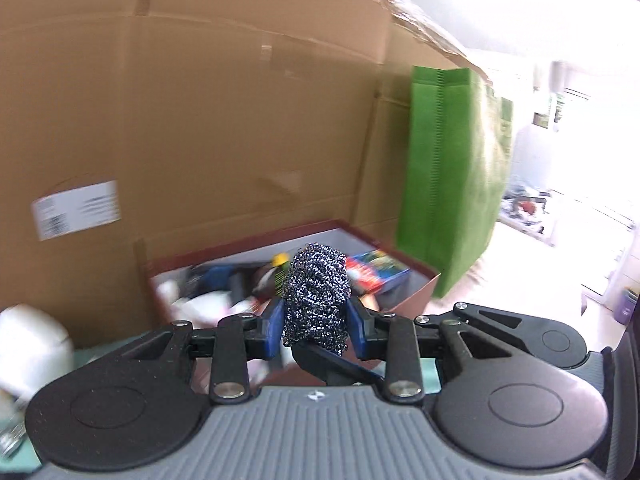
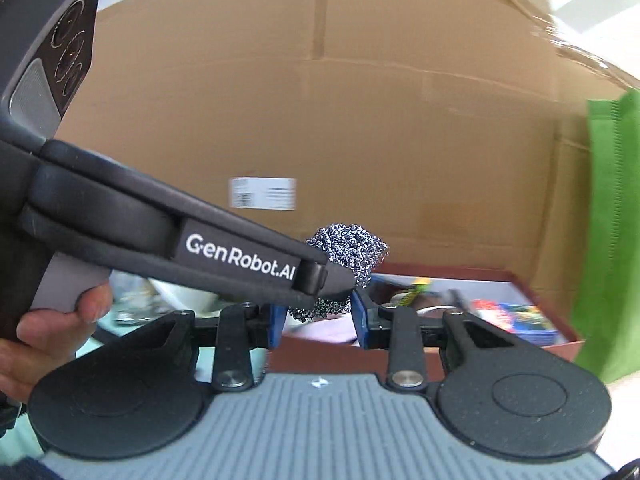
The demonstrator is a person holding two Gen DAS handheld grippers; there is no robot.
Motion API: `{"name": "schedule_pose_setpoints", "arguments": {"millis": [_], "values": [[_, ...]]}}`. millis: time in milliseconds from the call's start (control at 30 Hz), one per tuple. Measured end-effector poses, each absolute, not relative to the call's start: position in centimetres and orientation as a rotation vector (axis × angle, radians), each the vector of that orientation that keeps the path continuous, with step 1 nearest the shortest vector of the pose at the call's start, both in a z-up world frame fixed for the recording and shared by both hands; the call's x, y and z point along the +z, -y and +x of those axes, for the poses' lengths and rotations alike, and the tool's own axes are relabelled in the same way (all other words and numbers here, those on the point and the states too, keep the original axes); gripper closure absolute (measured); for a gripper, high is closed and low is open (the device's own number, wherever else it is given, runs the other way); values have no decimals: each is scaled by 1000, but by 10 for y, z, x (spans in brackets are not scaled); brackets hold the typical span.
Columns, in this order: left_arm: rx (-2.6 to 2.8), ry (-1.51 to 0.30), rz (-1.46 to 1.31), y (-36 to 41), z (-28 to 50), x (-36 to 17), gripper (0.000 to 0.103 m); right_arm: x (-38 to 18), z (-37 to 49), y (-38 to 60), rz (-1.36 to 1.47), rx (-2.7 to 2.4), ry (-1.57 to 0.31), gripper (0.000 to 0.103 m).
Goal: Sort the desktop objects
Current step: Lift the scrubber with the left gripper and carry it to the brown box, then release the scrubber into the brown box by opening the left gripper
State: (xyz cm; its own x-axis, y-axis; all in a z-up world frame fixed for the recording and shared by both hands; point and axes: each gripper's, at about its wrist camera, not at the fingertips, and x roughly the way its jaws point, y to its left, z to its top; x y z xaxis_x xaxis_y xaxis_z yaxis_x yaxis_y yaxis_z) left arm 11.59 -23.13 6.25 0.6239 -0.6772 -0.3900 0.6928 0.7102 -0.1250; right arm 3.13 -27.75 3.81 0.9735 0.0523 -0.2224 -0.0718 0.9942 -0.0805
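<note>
My left gripper [image 1: 315,320] is shut on a steel wool scourer [image 1: 316,296], held above the near edge of a red-brown box [image 1: 416,300] that holds several items. In the right wrist view the left gripper [image 2: 340,276] reaches in from the left with the scourer [image 2: 352,248] over the same box [image 2: 540,292]. My right gripper [image 2: 320,320] sits just below and behind the scourer, its blue pads [image 2: 362,316] apart, nothing between them.
A big cardboard carton [image 1: 220,120] stands behind the box, with a green fabric bag [image 1: 452,176] to its right. A white object [image 1: 28,348] sits at the left on a pale green surface. A colourful packet [image 1: 376,270] lies in the box.
</note>
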Motion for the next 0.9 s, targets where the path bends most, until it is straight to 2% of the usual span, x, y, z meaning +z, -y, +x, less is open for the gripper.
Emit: {"name": "schedule_pose_setpoints", "arguments": {"millis": [467, 667, 733, 800, 900], "values": [[-933, -493, 38, 340, 202, 55, 68, 33, 96, 374, -85, -93, -240, 70], [-898, -497, 48, 368, 229, 49, 61, 29, 127, 395, -90, -117, -267, 70], [-862, -494, 40, 369, 232, 49, 50, 26, 138, 400, -87, -134, -285, 70], [-845, -478, 8, 364, 233, 47, 23, 22, 147, 404, -89, -148, -320, 70], [-831, -475, -48, 350, 234, 46, 8, 17, 145, 407, -77, -153, -331, 65]]}}
